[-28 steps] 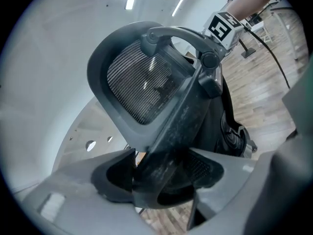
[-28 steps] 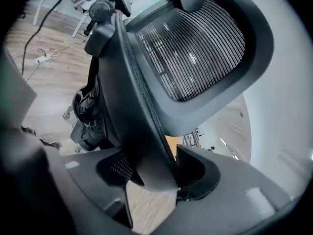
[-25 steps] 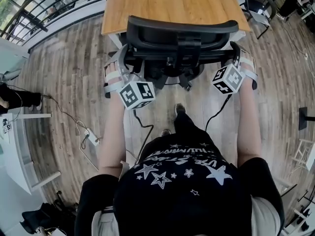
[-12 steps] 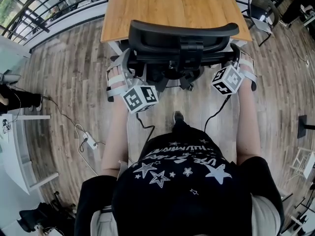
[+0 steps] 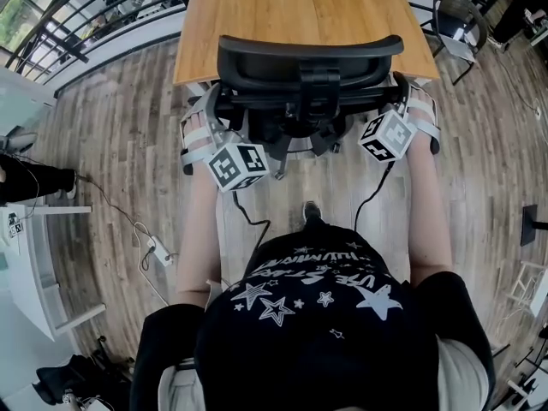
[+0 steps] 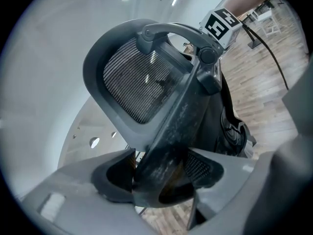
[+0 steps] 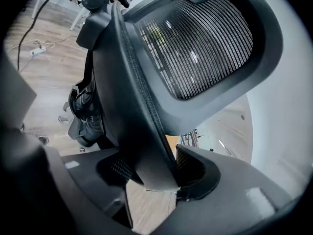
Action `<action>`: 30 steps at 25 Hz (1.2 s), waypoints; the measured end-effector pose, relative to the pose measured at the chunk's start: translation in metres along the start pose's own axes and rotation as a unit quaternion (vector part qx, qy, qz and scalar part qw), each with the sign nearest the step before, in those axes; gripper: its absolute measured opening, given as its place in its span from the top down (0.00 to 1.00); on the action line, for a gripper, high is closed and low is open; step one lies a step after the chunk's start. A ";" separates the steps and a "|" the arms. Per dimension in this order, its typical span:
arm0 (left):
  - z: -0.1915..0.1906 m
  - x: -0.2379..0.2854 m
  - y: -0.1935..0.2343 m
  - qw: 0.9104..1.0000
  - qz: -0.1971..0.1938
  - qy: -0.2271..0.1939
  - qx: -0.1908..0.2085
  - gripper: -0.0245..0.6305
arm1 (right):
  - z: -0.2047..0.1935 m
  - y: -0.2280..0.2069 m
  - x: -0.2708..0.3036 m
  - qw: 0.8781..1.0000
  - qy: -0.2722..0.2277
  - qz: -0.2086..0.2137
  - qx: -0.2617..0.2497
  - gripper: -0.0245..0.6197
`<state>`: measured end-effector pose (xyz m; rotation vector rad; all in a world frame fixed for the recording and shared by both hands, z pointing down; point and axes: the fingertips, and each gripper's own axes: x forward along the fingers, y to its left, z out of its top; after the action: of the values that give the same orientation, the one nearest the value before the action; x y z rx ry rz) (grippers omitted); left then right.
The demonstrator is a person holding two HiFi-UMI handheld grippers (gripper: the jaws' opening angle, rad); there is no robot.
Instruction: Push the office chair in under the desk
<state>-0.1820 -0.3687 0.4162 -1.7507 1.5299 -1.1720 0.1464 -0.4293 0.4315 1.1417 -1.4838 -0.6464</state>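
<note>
The black office chair [image 5: 308,58] stands at the near edge of the wooden desk [image 5: 300,2], its backrest overlapping the desktop's edge. My left gripper [image 5: 214,118] clamps the backrest's left side frame, and my right gripper [image 5: 407,105] clamps its right side. In the left gripper view the left gripper [image 6: 156,180] has both pads pressed on the dark frame bar [image 6: 181,126], below the mesh headrest [image 6: 137,82]. In the right gripper view the right gripper [image 7: 149,173] is shut on the backrest's edge [image 7: 132,106]. The seat is hidden under the backrest.
A second chair [image 5: 454,15] stands at the desk's far right. A power strip with cables [image 5: 158,248] lies on the wood floor at left, beside white furniture [image 5: 34,264]. A railing [image 5: 86,15] runs along the upper left. A black stand [image 5: 533,223] is at the right edge.
The chair, still held by both grippers, has moved forward, and its backrest now reaches further over the desk's near edge. The person has stepped after it. Both grips are unchanged.
</note>
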 end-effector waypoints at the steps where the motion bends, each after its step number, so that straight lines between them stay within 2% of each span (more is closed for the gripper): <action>1: 0.000 0.001 0.000 1.000 0.000 0.001 0.000 0.50 | 0.000 0.000 0.001 1.000 -0.001 -0.002 -0.001 0.58; 8: -0.008 0.025 0.000 1.000 0.006 0.018 0.023 0.50 | 0.005 0.004 0.016 1.000 -0.013 -0.017 -0.006 0.58; 13: -0.016 0.044 -0.003 1.000 0.004 0.024 0.015 0.50 | 0.008 0.012 0.028 1.000 -0.015 -0.024 -0.008 0.58; 20: -0.010 0.092 0.027 0.999 -0.001 0.042 0.023 0.50 | 0.031 -0.021 0.065 0.999 -0.016 -0.023 -0.015 0.57; 30: -0.011 0.118 0.035 0.998 0.004 0.048 0.028 0.50 | 0.039 -0.028 0.080 0.999 -0.025 -0.036 -0.022 0.57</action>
<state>-0.2117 -0.4880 0.4229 -1.6725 1.5425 -1.2992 0.1230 -0.5194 0.4309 1.1560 -1.4689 -0.7577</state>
